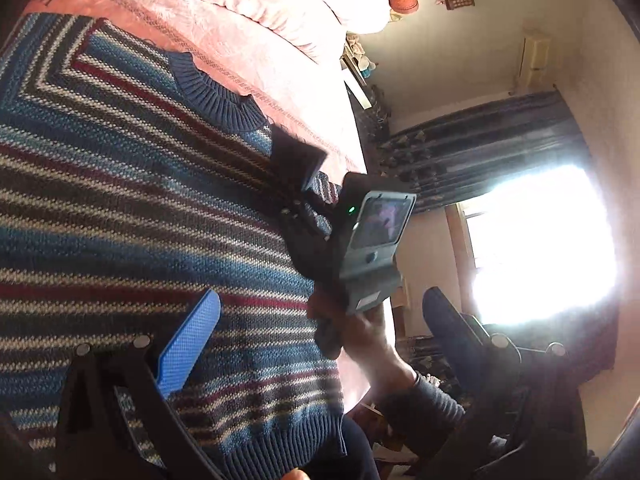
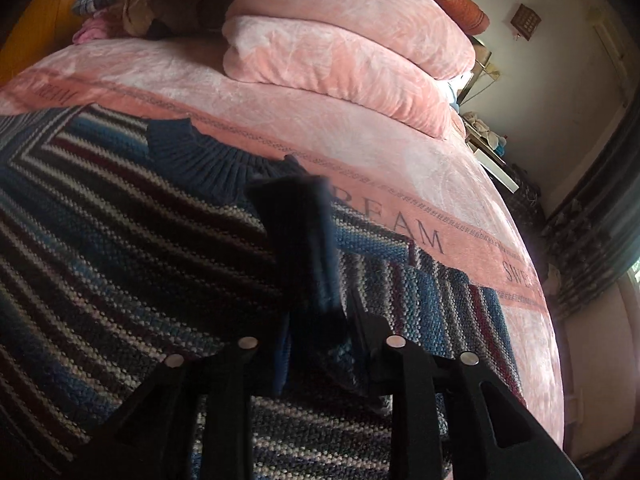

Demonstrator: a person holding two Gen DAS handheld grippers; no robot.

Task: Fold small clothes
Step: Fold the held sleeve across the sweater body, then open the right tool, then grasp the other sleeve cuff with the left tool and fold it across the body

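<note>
Grippers first: left gripper point(image 1: 316, 344) spread wide, one blue textured pad point(image 1: 188, 344) over the sweater's lower body, the other finger off past the bed edge, nothing between them; right gripper point(image 2: 316, 264) looks pressed together on a fold of the sweater point(image 1: 120, 200) near the shoulder, dark fingers blurred in its own view, so the pinch reads mostly from the left wrist view, where its black body point(image 1: 304, 184) sits at the shoulder seam with knit bunched at the tip; a hand point(image 1: 372, 344) in a ribbed dark cuff holds that gripper from below.

Sweater lies flat on the bed point(image 2: 360, 120), neck end toward the pillows; chunky knit, horizontal stripes in blue, cream, dark grey and maroon, stripes meeting in a diagonal chevron at one shoulder; ribbed plain blue collar point(image 2: 200, 156); one sleeve point(image 2: 440, 300) extends toward the right edge of the bed, stripes running across it.

Edges: sweater hem and side reach close to the near bed edge in the left view; pink cover bare between collar and pillows and out past the sleeve; bed drops off to the right.

Materials: cover is pink plush with a woven band and printed letters point(image 2: 404, 232); two stacked pink plush pillows point(image 2: 340, 40) behind; dark patterned curtain point(image 1: 480, 152) and bright window point(image 1: 540, 240) beyond.
</note>
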